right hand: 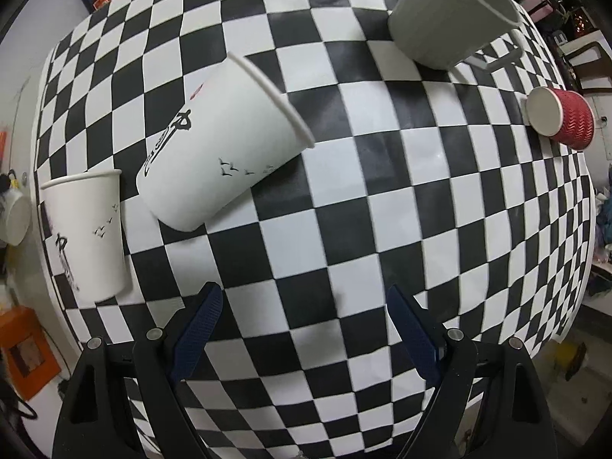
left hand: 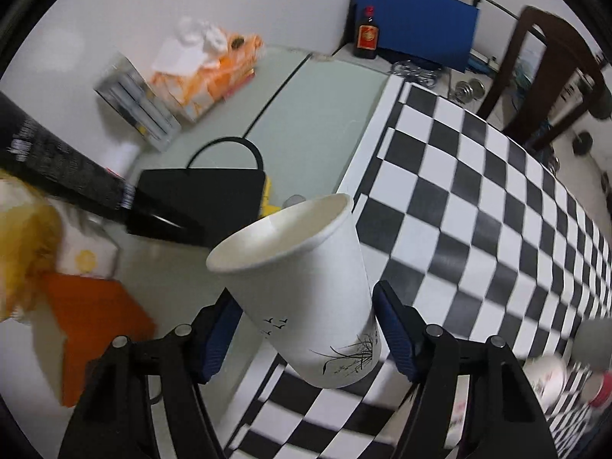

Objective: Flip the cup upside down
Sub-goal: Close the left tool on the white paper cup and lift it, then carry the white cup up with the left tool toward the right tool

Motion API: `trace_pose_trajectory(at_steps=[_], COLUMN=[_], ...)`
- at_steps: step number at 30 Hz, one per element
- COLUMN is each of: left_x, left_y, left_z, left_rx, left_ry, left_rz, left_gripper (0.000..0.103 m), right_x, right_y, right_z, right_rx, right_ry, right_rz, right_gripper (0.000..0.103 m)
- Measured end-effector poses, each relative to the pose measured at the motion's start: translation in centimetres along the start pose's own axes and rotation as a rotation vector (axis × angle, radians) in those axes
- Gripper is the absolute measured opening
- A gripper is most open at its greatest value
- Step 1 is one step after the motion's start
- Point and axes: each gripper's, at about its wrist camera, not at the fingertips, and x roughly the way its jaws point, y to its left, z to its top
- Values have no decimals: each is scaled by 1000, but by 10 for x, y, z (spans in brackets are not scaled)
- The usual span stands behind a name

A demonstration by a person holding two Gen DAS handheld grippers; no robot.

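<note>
In the left wrist view a white paper cup (left hand: 306,287) with black bird and grass prints sits between the fingers of my left gripper (left hand: 306,329), mouth tilted up and to the left. The blue pads flank its lower half; the jaws look shut on it. In the right wrist view my right gripper (right hand: 302,329) is open and empty above the checkered tablecloth (right hand: 382,191). Ahead of it a second white printed cup (right hand: 225,145) is tilted, mouth to the upper right, apparently lying on the cloth. A third white cup (right hand: 88,237) stands at the left edge.
A grey cup (right hand: 451,11) and a red ribbed cup (right hand: 562,118) lie at the far right. Left of the table are a black bag (left hand: 199,202), orange boxes (left hand: 95,329), tissue packs (left hand: 202,72) and a dark bottle (left hand: 367,36). A dark chair (left hand: 543,72) stands behind.
</note>
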Motion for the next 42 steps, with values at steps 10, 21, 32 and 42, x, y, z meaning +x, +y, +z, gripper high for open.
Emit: trace_pose_trajectory(at_steps=[10,21,32,42], left_x=[-98,-122,-90,-33], left_y=[-25,-132,-243,-316], left_z=[-65,-181,-265,-302], left_rx=[196,423,571,674], left_ry=[-94,-7,136,313], left_rz=[1,-103,-164,-185], left_gripper=[66,66,66,66], right_x=[-26,-21,14,44], right_y=[-54,-145,-231,-326], right_z=[-21,-62,-87,-95], right_rx=[-33,-144,-184,9], right_ry=[-26,-66,-43,40], right_rz=[42,-45,-105,-135], right_gripper=[89,89,89,89])
